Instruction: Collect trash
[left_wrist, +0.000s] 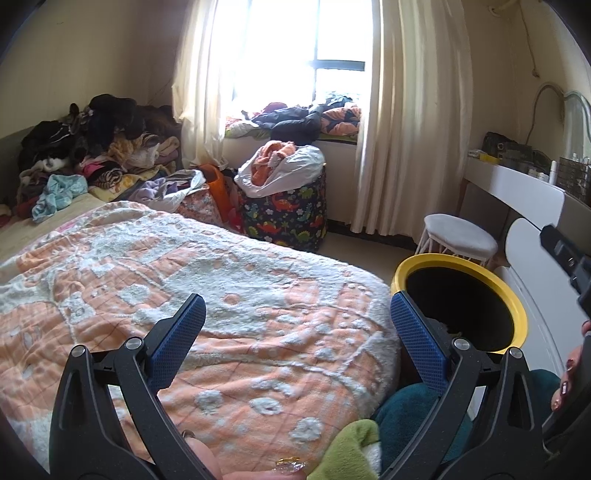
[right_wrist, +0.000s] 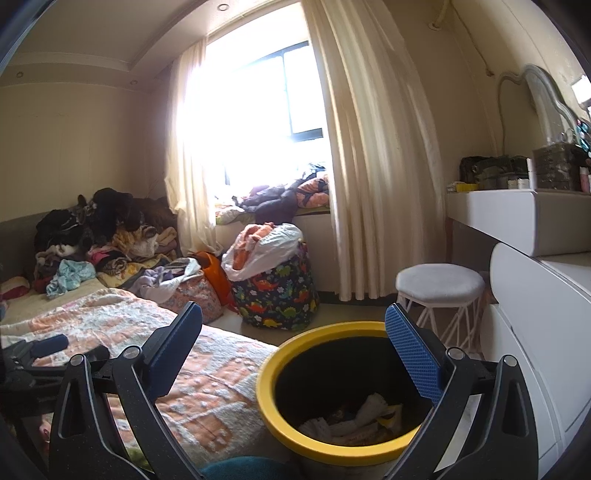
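Note:
A black trash bin with a yellow rim (right_wrist: 275, 417) stands on the floor between the bed and the white dresser; it also shows in the left wrist view (left_wrist: 515, 299). Crumpled white tissues and scraps (right_wrist: 354, 421) lie at its bottom. My right gripper (right_wrist: 295, 350) is open and empty, held above the bin's opening. My left gripper (left_wrist: 299, 332) is open and empty over the orange and white blanket (left_wrist: 184, 295), with the bin just past its right finger. The right gripper's tip shows at the right edge of the left wrist view (left_wrist: 565, 254).
The bed (right_wrist: 207, 369) fills the left. Piles of clothes (left_wrist: 92, 147) lie at its head. A dinosaur-print hamper (right_wrist: 280, 295) with a white bag stands by the curtain. A white stool (right_wrist: 439, 288) and a white dresser (right_wrist: 535, 332) stand at the right.

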